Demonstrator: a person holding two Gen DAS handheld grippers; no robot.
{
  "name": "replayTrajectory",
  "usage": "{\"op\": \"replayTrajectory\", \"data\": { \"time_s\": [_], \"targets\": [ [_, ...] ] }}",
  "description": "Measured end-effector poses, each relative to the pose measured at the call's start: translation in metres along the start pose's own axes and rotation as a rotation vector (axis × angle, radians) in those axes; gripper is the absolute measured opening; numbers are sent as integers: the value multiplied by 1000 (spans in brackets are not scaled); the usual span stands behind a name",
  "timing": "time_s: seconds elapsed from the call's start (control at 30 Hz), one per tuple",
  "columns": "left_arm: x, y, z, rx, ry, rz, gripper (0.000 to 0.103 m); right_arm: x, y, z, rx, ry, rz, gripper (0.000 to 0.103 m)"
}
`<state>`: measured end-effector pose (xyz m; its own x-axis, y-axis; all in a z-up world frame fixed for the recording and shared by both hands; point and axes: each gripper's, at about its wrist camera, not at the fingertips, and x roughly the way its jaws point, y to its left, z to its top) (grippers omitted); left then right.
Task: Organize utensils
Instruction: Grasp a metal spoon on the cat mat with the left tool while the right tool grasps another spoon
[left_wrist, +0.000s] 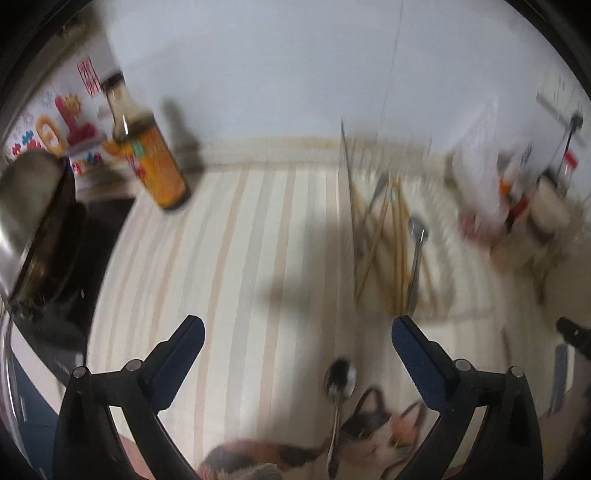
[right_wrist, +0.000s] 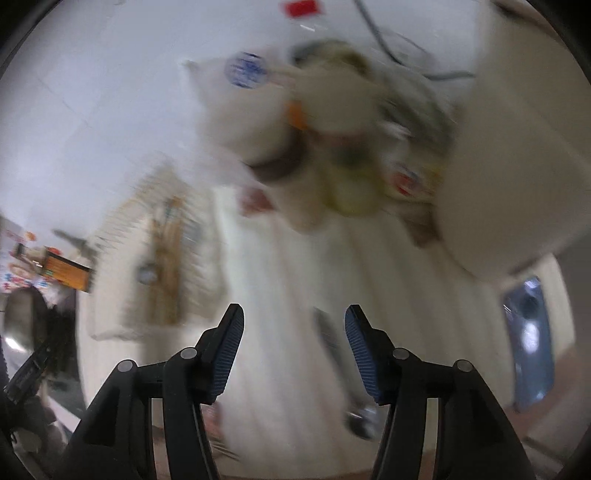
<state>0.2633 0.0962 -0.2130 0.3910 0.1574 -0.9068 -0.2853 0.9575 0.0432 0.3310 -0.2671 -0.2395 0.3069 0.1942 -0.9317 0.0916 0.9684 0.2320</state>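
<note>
Left wrist view: your left gripper hangs over the striped surface, fingers spread wide and holding nothing.
Nearest utensil: a metal spoon lies low between those fingers, bowl pointing away from you, handle crossing a cat-print mat; it looks like the easiest pick.
Collected pile: chopsticks and a second spoon sit together on a pale tray toward the right, likely the gathering spot for loose pieces.
Right wrist view: your right gripper is released too, fingers apart with a blurred utensil lying on the surface between them; what kind it is I cannot tell, since the frame is smeared by motion.
Tray from this side: it shows at the left, well apart from the right fingers.
Clutter: a sauce bottle stands at the back left, and bags and jars crowd the back right, so keep your paths low and central.
Judgement: nothing is gripped yet; both hands seem lined up, each over its own stray piece.
Risk: thin metal flat on the surface may slip from the pads.
</note>
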Motion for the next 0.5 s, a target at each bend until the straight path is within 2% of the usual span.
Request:
{"op": "replayTrajectory", "data": {
  "time_s": [0.1,0.3,0.37,0.4,0.47,0.5],
  "targets": [
    [27,-1,-26,-1,88,20,103,24,-19,-15,0,74,-35,59],
    [59,-3,-65,20,202,64,103,74,-17,-41,-112,196,-99,58],
    [64,-1,-73,15,220,70,103,86,-14,-51,-147,228,-136,49],
    [65,0,-76,14,225,71,103,85,-10,-55,-173,203,-159,44],
    [66,-1,-80,18,234,68,103,86,-1,-61,-214,192,-211,19],
    [67,-1,-82,19,239,65,103,87,2,-63,-223,193,-209,12]
  ]
}}
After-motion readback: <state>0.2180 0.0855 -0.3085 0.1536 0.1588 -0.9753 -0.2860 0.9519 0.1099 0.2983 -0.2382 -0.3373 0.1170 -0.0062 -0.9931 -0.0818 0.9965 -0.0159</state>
